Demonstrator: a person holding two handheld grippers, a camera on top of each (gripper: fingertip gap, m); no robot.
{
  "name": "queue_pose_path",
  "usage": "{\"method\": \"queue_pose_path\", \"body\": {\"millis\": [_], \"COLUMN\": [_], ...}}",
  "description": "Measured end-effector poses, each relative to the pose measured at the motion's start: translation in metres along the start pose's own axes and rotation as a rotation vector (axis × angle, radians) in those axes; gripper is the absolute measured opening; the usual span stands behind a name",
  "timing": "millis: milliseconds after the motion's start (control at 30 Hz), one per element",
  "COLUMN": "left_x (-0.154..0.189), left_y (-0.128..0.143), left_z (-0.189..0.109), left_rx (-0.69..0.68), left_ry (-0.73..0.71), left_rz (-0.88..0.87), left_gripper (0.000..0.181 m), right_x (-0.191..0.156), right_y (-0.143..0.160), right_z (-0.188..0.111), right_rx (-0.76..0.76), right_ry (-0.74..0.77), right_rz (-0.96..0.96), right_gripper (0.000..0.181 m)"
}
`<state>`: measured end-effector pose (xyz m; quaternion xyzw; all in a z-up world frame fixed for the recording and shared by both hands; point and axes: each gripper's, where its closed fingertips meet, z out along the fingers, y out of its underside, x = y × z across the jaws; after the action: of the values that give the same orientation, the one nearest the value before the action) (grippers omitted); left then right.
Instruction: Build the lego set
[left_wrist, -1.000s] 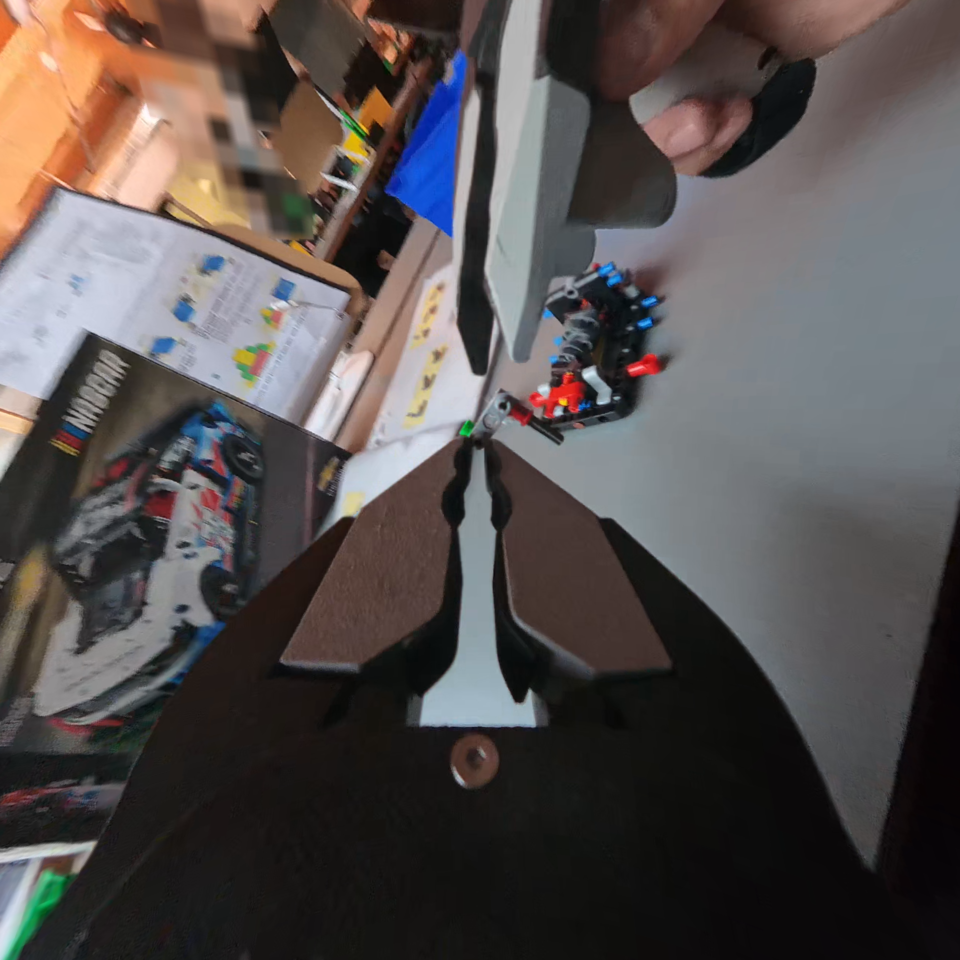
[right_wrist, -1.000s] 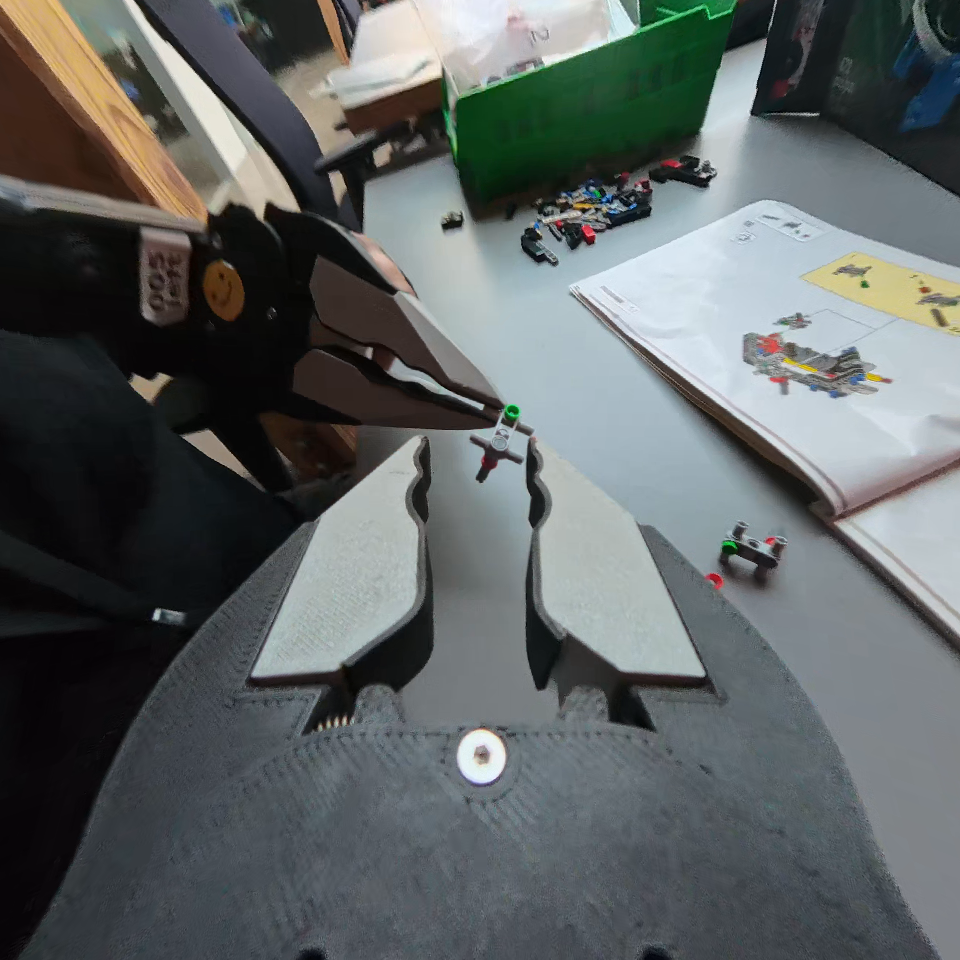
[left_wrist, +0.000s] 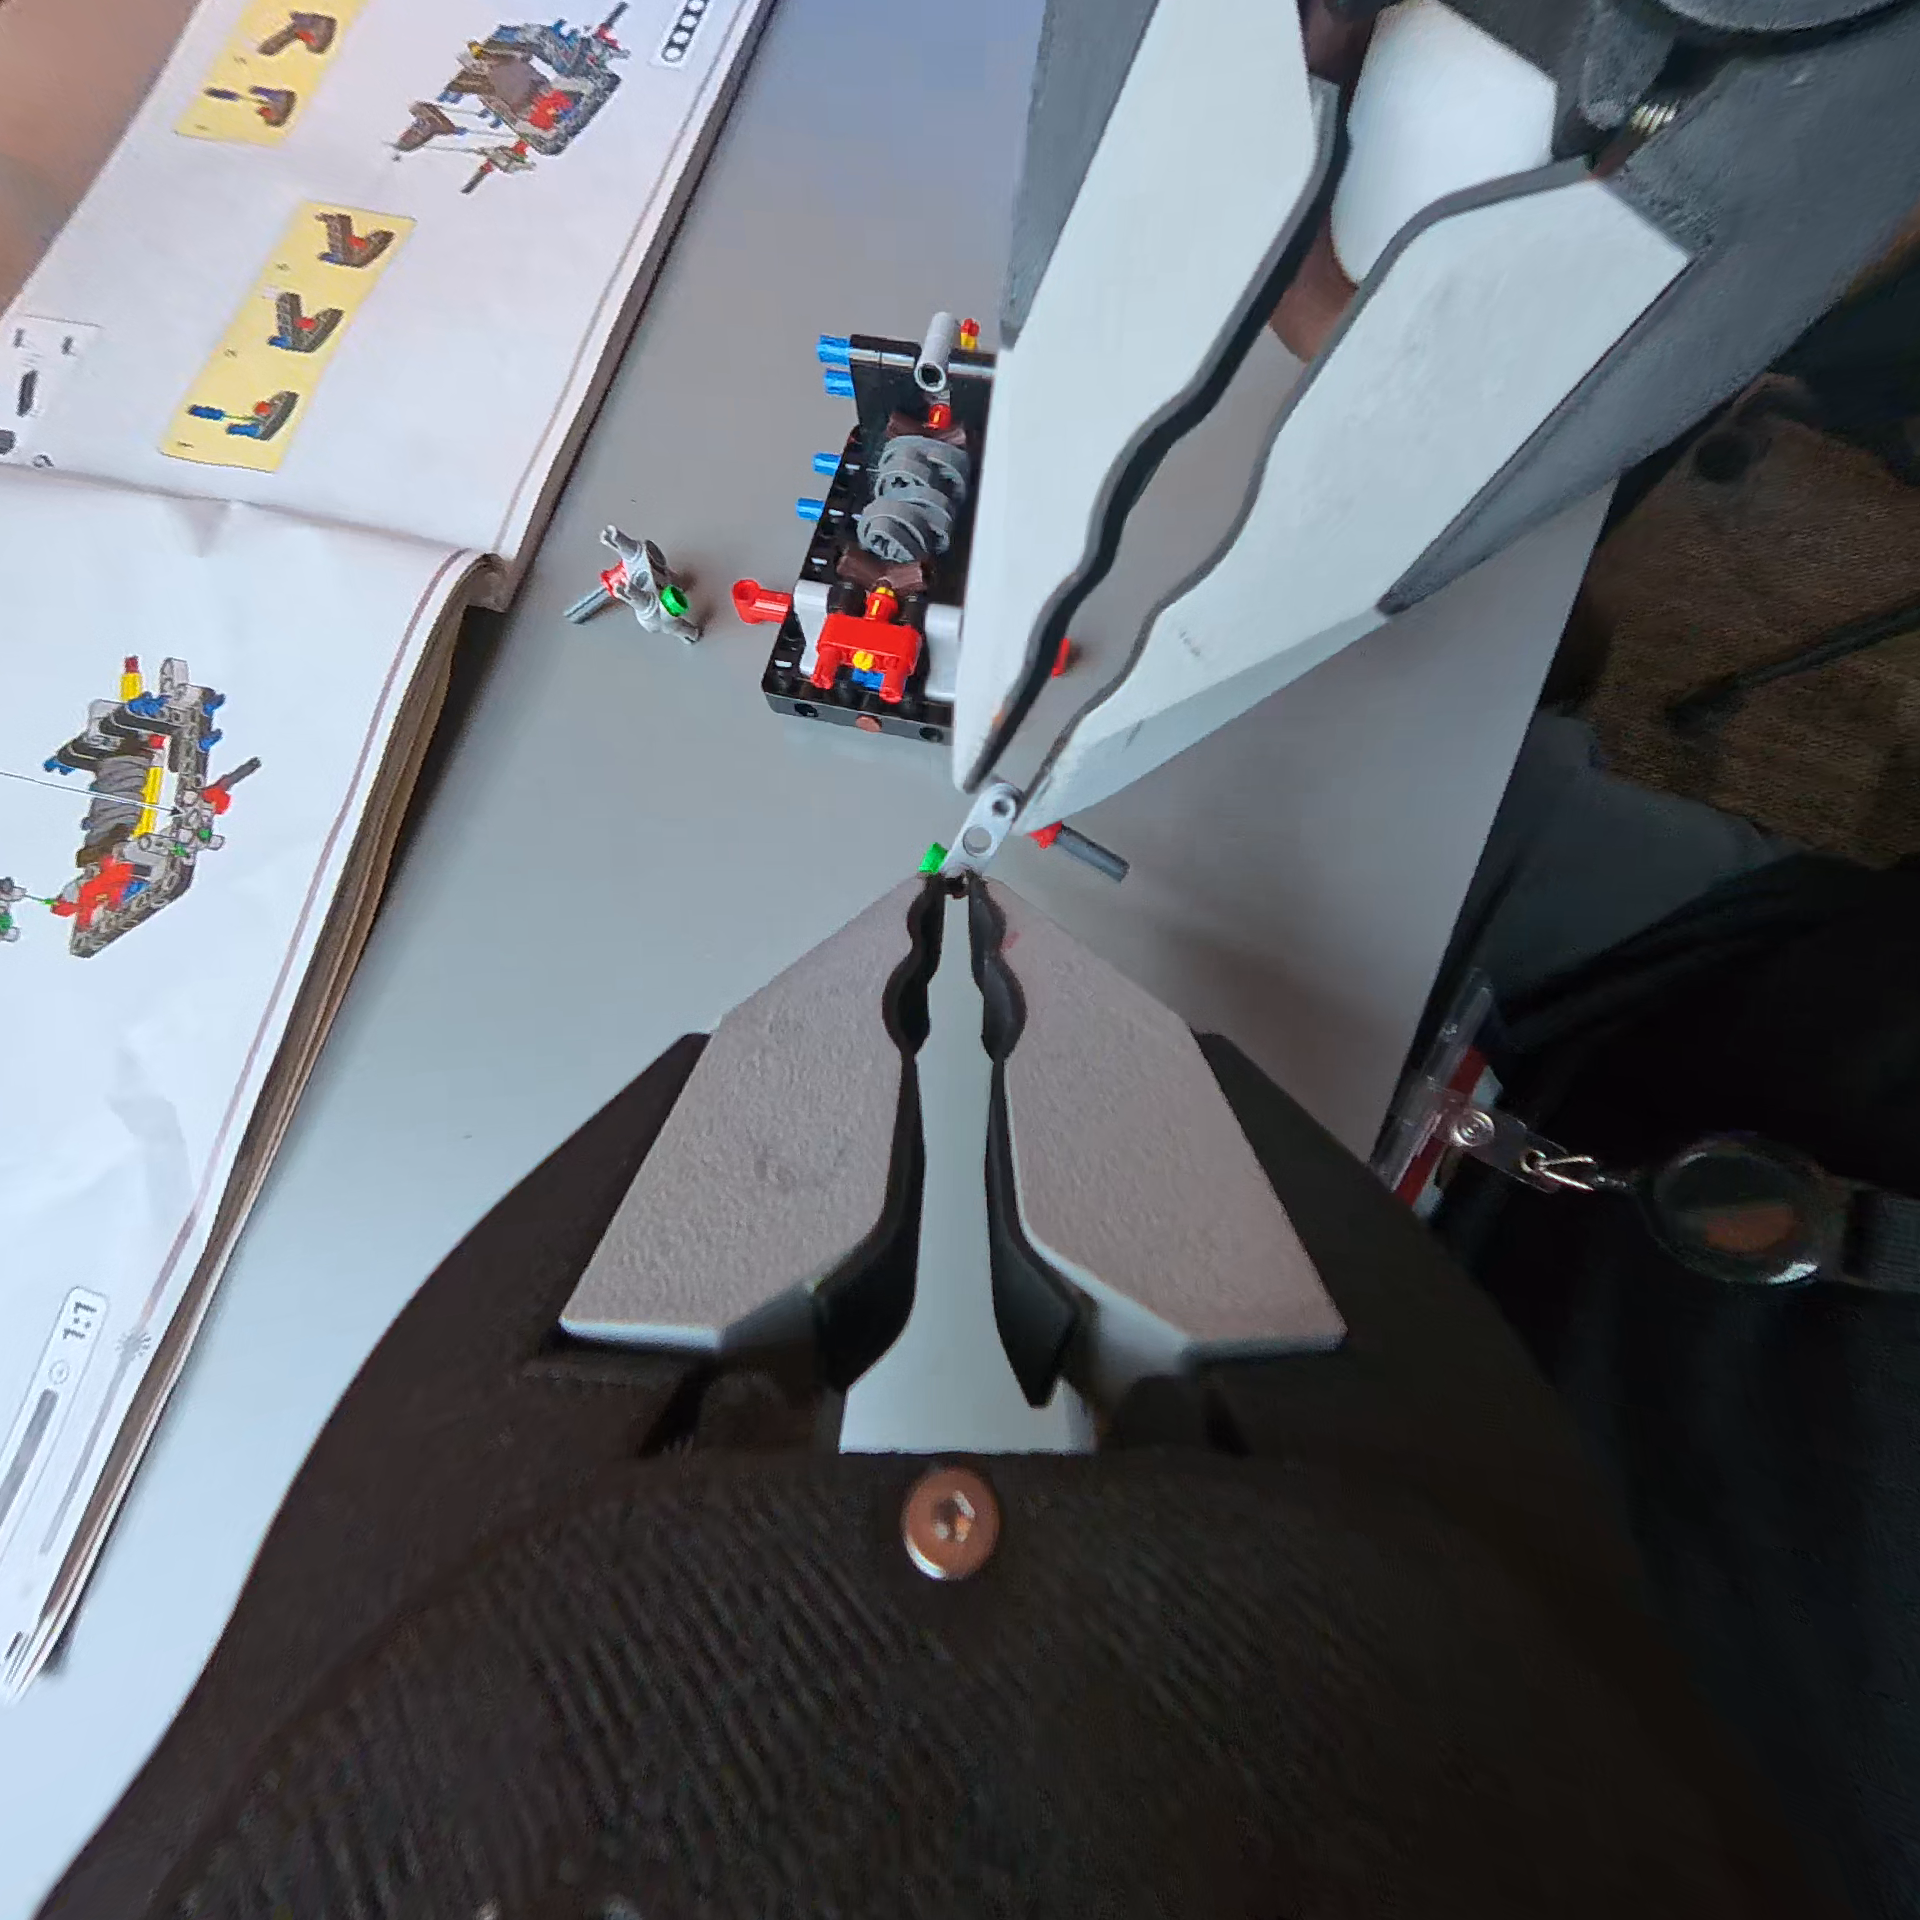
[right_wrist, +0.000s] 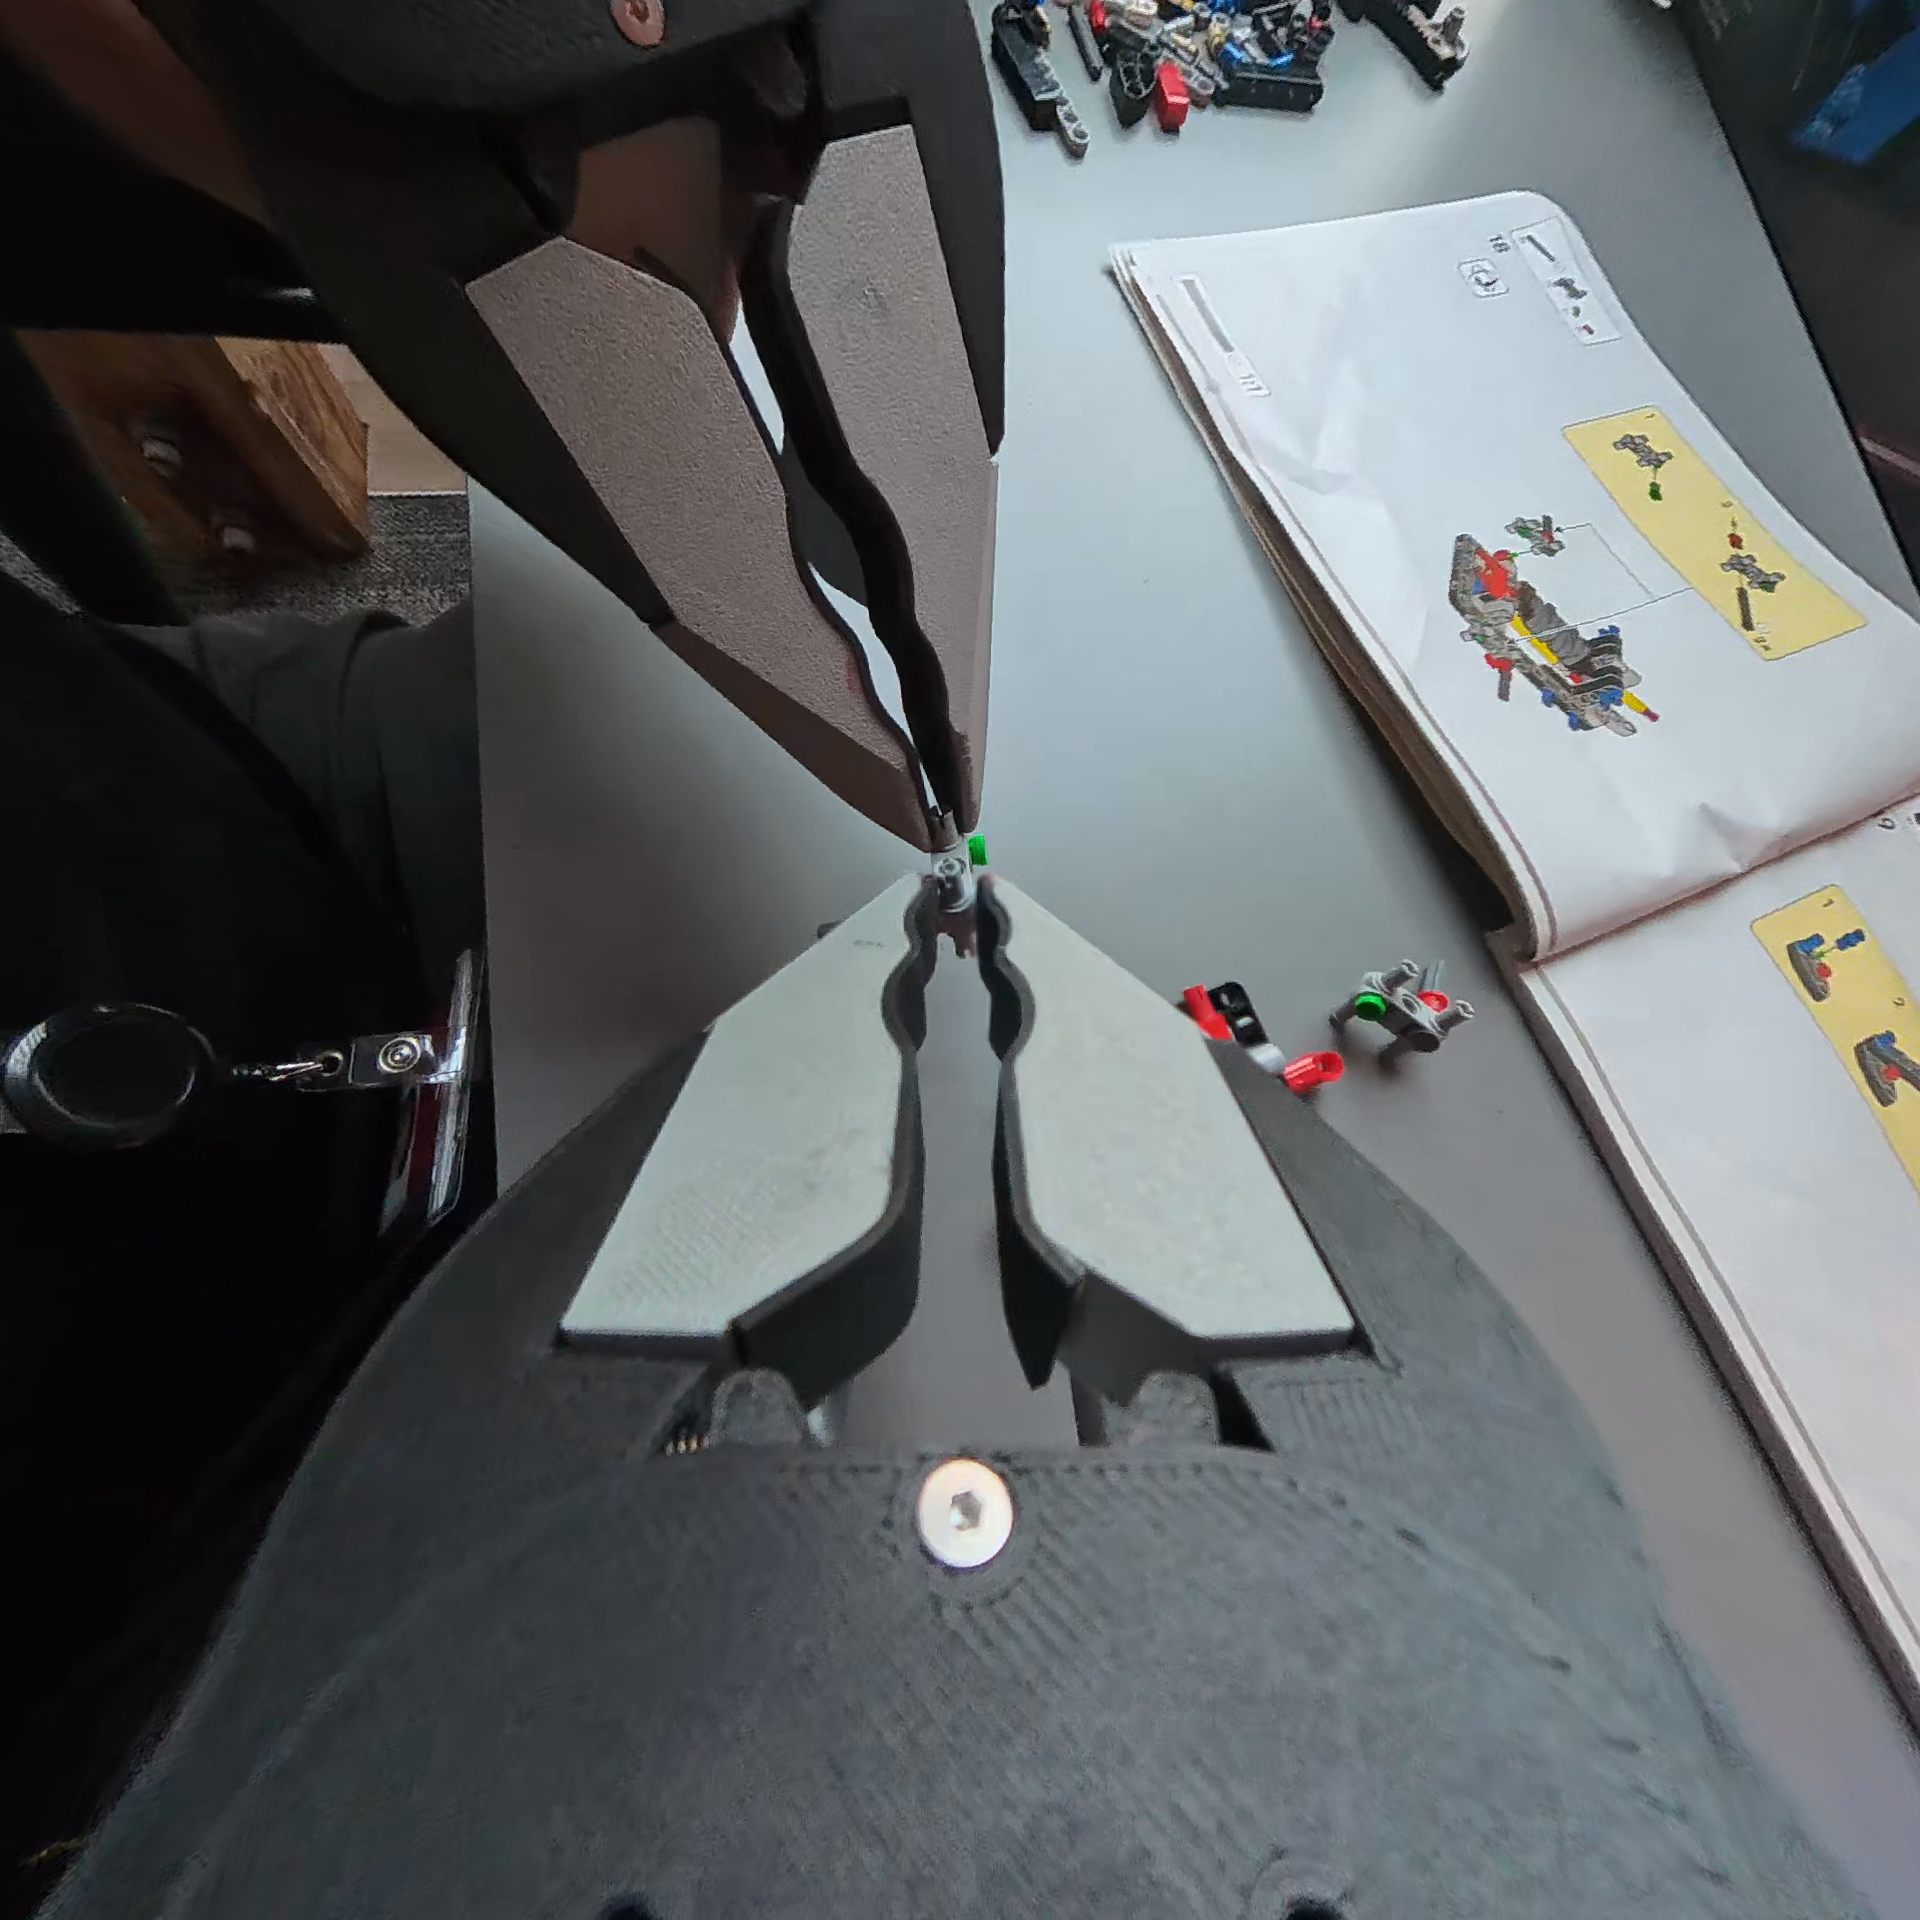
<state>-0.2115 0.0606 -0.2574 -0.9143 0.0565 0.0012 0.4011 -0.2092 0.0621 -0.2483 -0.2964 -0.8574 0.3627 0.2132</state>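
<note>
Held above the table (left_wrist: 623, 935), the small grey piece (left_wrist: 982, 831) is pinched tip to tip by left gripper (left_wrist: 951, 883) and right gripper (right_wrist: 954, 902); squeeze straight along its axis, wrists steady, to avoid twisting it loose.

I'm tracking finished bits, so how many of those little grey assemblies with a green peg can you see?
2. One is pinched between both claw tips; the other lies on the table beside the open booklet.

Beyond my right hand-held gripper (right_wrist: 954, 896) a grey table (right_wrist: 1122, 727) spreads under soft daylight; to its left, a wooden block (right_wrist: 229, 457) stands on grey carpet (right_wrist: 416, 551).
</note>
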Motion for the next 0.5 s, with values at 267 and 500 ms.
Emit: {"method": "queue_pose_path", "body": {"millis": [267,500], "left_x": [0.005,-0.007], "left_y": [0.0,0.003], "left_z": [-0.002,-0.005], "left_rx": [0.002,0.012], "left_ry": [0.047,0.039], "left_rz": [-0.03,-0.058], "left_gripper": [0.002,0.011], "right_x": [-0.005,0.007], "right_y": [0.001,0.005], "right_z": [-0.001,-0.019], "right_rx": [0.019,0.127], "right_ry": [-0.091,-0.264], "right_rz": [0.051,0.252], "right_gripper": [0.004,0.003]}}
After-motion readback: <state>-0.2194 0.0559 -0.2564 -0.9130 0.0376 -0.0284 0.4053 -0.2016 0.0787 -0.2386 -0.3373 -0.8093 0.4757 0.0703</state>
